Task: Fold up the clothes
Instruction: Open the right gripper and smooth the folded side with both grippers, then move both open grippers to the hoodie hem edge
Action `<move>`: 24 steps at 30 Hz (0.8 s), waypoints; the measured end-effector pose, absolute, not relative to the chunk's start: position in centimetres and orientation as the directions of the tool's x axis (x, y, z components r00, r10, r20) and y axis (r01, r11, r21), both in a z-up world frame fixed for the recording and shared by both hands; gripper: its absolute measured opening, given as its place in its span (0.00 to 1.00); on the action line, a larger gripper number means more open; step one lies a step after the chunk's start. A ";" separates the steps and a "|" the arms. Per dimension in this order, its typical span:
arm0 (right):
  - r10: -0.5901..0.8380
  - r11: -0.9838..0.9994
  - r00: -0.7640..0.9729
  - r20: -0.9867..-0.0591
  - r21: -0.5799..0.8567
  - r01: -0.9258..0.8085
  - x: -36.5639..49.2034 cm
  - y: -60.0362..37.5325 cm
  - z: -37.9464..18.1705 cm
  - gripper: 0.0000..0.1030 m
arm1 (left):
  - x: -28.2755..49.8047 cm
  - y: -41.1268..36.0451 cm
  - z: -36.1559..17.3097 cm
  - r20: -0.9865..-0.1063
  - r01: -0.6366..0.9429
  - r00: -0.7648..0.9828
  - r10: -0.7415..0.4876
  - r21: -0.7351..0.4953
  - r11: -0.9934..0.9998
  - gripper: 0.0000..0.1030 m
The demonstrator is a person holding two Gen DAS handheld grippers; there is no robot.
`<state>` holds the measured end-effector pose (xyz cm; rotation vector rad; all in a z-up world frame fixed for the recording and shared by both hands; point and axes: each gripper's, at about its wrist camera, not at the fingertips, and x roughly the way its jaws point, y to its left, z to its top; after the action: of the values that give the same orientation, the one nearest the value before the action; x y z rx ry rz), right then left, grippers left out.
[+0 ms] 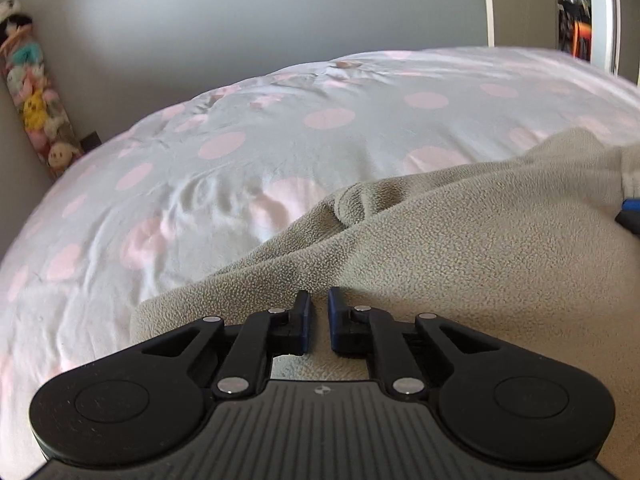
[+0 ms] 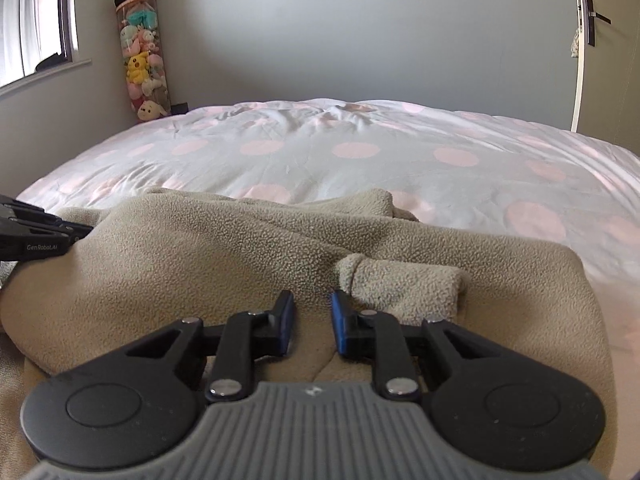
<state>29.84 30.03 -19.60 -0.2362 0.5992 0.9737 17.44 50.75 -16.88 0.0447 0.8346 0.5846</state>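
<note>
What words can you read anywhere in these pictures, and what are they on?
"GenRobot.AI": white letters on the side of the left gripper, seen in the right wrist view.
Small white logo marks on each gripper's grey body: not readable as words.
Nothing else carries readable text.

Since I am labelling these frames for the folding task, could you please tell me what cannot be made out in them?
- Fleece garment, both views: its type and its near edge, hidden under the gripper bodies.
- Left gripper: whether it pinches fleece; the narrow gap shows only fabric behind.
- Right gripper: the same doubt.
- Cuff, right wrist view: its far end, folded under.
- Plush toys, left wrist view: blurred.
</note>
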 end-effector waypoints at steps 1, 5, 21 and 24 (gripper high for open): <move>0.693 0.557 0.410 -0.593 0.080 -0.826 30.0 30.2 -19.2 0.22 | 17.5 50.3 -16.6 -0.681 -0.458 0.517 0.518 0.291 0.840 0.05; 0.662 0.572 0.369 -0.653 0.122 -0.811 30.2 30.1 -16.5 0.27 | 15.9 48.1 -14.1 -0.656 -0.426 0.537 0.531 0.332 0.842 0.05; 0.709 0.308 0.212 -0.672 0.025 -0.951 10.3 14.7 -7.7 0.51 | -0.9 31.7 -6.3 -0.674 -0.203 0.644 0.362 0.305 0.930 0.25; 0.698 0.286 0.201 -0.687 0.011 -0.958 6.2 11.4 -7.6 0.52 | -3.9 28.3 -6.2 -0.706 -0.138 0.635 0.315 0.297 0.945 0.27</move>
<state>6.19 11.42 -7.56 -0.4748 0.6557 1.2191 -3.90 28.32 -6.23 0.2243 0.8461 0.2609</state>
